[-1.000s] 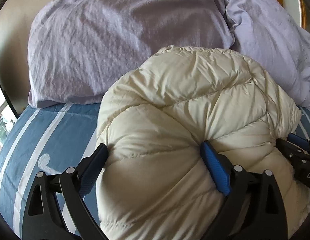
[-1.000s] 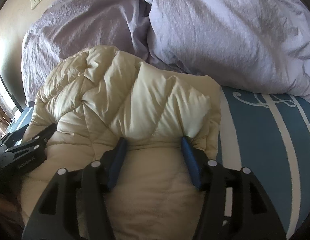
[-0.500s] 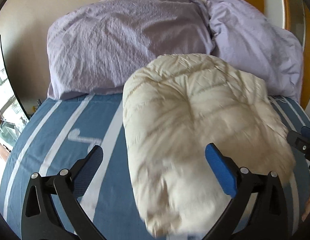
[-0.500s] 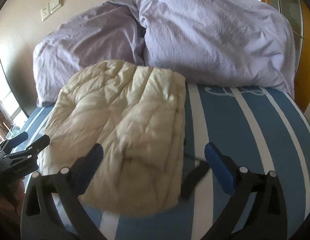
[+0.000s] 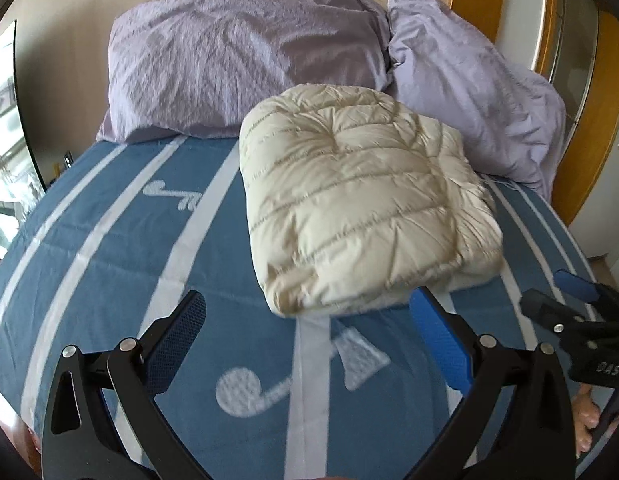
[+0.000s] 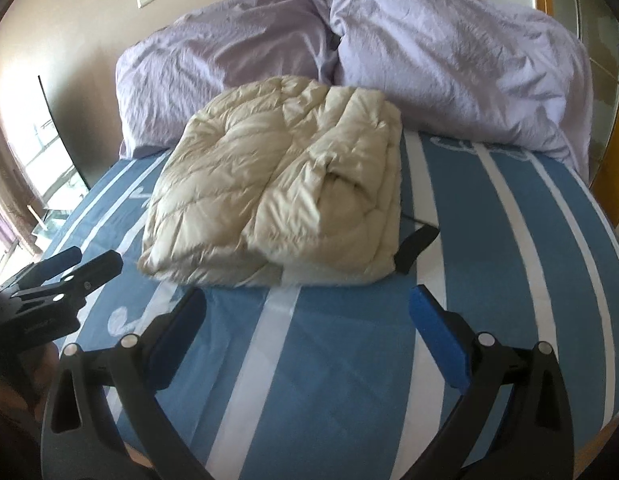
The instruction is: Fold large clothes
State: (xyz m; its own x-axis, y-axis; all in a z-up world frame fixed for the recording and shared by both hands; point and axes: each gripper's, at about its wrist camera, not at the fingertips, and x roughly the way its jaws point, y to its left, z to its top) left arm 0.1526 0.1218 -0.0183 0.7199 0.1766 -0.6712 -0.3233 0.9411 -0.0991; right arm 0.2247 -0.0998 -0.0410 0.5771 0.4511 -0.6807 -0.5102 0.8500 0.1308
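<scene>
A cream quilted puffer jacket (image 5: 349, 208) lies folded into a thick bundle on the blue striped bed, its far edge against the pillows. It also shows in the right wrist view (image 6: 281, 188), with a dark strap end (image 6: 417, 244) sticking out at its right side. My left gripper (image 5: 309, 340) is open and empty, pulled back short of the jacket's near edge. My right gripper (image 6: 309, 328) is open and empty too, just short of the jacket. Each gripper appears at the edge of the other's view.
Two lilac pillows (image 5: 245, 64) (image 6: 449, 56) lean on the beige wall behind the jacket. The blue bedspread with white stripes (image 5: 121, 240) spreads to the left and front. A window is at the far left, a wooden door frame (image 5: 589, 120) at the right.
Both grippers were pressed into the jacket a second ago, the right one pinching it. Both have let go and drawn back toward me; the jacket now rests folded on the bed.
</scene>
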